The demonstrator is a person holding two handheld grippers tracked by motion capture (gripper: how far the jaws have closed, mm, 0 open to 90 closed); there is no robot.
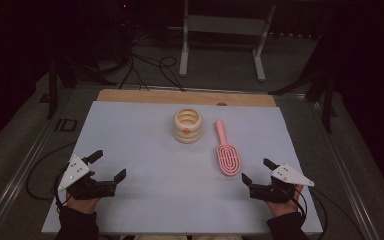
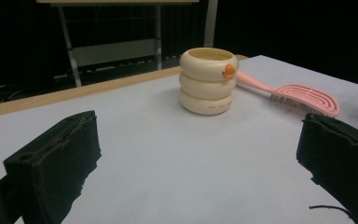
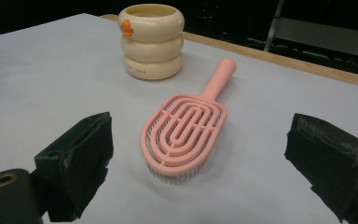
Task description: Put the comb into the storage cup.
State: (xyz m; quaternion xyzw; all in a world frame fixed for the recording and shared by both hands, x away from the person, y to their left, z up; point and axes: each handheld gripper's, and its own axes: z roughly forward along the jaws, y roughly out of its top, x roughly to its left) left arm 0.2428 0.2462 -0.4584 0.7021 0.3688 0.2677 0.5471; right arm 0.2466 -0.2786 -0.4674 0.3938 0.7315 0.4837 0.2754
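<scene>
A cream ribbed cup [image 1: 187, 125] with an orange mark stands upright near the far middle of the white mat; the left gripper view shows the cup [image 2: 209, 80] ahead. Just right of it a pink hairbrush [image 1: 226, 150] lies bristles down, handle pointing away. The brush [image 3: 187, 131] lies close ahead between the jaws in the right gripper view, beside the cup [image 3: 152, 41]. My left gripper [image 1: 109, 166] rests open at the near left, nothing between its jaws. At the near right my right gripper [image 1: 258, 171] is open too, just short of the brush head.
The white mat [image 1: 145, 165] covers a wooden table whose far edge [image 1: 185, 96] shows. Beyond it stand a metal frame [image 1: 223, 35] and loose cables [image 1: 150, 70] on the floor. Cables trail from both grippers off the near corners.
</scene>
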